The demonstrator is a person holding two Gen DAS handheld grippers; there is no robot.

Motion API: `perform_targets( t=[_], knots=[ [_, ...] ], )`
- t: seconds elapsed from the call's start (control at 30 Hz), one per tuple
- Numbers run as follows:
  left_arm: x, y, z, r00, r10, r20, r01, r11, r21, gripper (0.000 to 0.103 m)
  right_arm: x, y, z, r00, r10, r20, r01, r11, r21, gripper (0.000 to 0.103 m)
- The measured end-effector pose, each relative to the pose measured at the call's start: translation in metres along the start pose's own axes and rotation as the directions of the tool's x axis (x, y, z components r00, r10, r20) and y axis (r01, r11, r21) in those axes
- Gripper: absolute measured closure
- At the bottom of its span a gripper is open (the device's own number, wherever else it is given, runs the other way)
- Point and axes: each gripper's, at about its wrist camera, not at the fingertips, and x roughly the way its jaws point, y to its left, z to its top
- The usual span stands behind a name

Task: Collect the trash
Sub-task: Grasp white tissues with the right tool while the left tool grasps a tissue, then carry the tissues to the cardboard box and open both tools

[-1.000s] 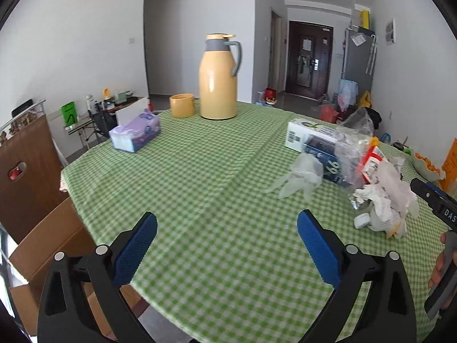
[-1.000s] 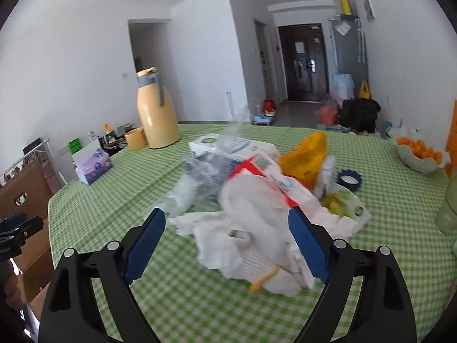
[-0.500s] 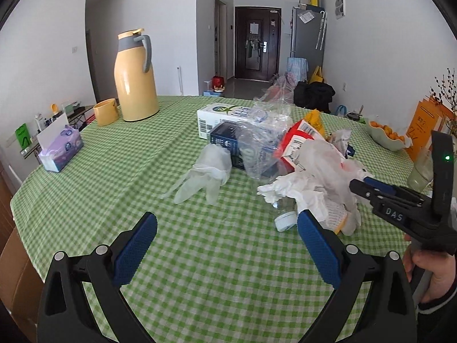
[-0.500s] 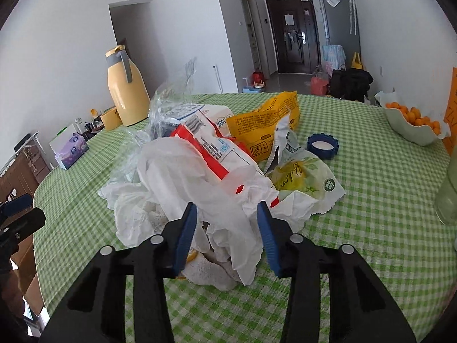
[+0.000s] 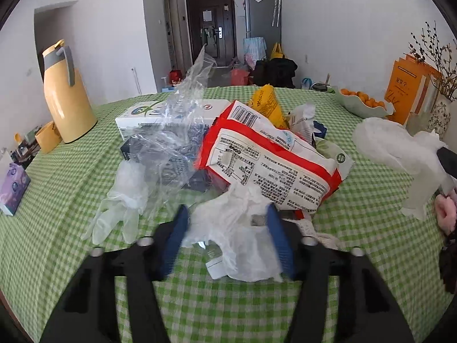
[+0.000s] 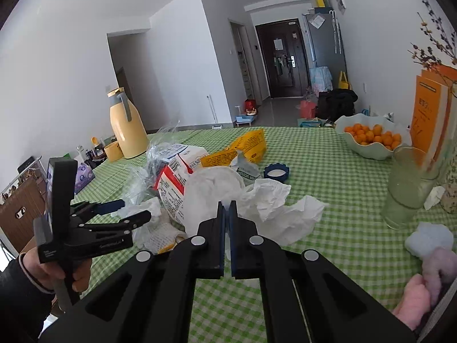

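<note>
A heap of trash lies on the green checked tablecloth [image 5: 57, 228]: a red and white snack bag [image 5: 271, 165], clear plastic film [image 5: 177, 131], a clear glove [image 5: 122, 200], a yellow packet [image 5: 265, 103] and a white carton [image 5: 137, 117]. My left gripper [image 5: 227, 210] is at the near edge of the heap. Its jaws are closing, and both blue pads touch a crumpled white plastic wad [image 5: 234, 234] between them. My right gripper [image 6: 226, 204] is shut on a crumpled white paper sheet [image 6: 271, 203]. That sheet [image 5: 391, 145] hangs above the table, to the right of the heap.
A yellow thermos [image 5: 65, 100] and a cup stand at the back left, a purple tissue box [image 5: 11, 188] at the left edge. On the right are a bowl [image 6: 368, 151] of oranges, a drinking glass [image 6: 408, 188], an orange box [image 5: 408, 91] and a blue ring [image 6: 276, 171].
My left gripper swung right and forward into the heap, and its jaws narrowed around the white wad. My right gripper shut on the white paper and drew it away from the heap.
</note>
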Motion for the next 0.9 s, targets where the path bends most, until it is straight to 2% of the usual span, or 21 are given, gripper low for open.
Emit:
perform_targets(
  t=[0.03,0.07,0.17,0.27,0.37,0.6,0.83,0.9],
  knots=[
    [0.003,0.001,0.001,0.999,-0.024,-0.03,0.023,1.0,-0.018,0.09,-0.002,-0.002,-0.002,1.0,-0.001,0.0,0.001,1.0,0.002,0.1],
    [0.003,0.003,0.0,0.998,-0.031,-0.049,0.029,0.999,-0.039,0.09,-0.003,-0.003,-0.004,1.0,-0.004,0.0,0.004,1.0,0.004,0.1],
    [-0.014,0.006,0.001,0.998,-0.057,-0.005,0.057,0.996,-0.063,0.095,-0.003,-0.002,-0.006,1.0,0.001,-0.003,-0.001,1.0,-0.003,0.1],
    [-0.037,0.015,0.005,0.995,-0.101,0.026,0.104,0.989,-0.11,0.096,-0.01,0.002,-0.001,0.999,0.003,0.033,-0.003,1.0,-0.008,0.1],
    [-0.064,0.021,0.013,0.992,-0.088,0.089,0.098,0.988,-0.118,0.096,-0.015,0.009,0.007,0.998,0.003,0.066,-0.002,1.0,-0.014,0.1],
    [-0.107,0.044,0.018,0.976,-0.088,0.197,0.117,0.983,-0.14,0.096,-0.003,0.036,0.014,0.999,0.015,0.04,-0.012,0.998,-0.058,0.1],
    [-0.136,0.111,-0.002,0.97,-0.058,0.237,0.115,0.966,-0.234,0.096,0.024,0.101,0.022,0.998,0.058,0.014,-0.056,0.988,-0.144,0.1],
    [-0.143,0.134,-0.01,0.972,-0.018,0.234,0.081,0.961,-0.264,0.096,0.035,0.126,0.025,0.996,0.088,0.005,-0.086,0.982,-0.168,0.1]
  ],
)
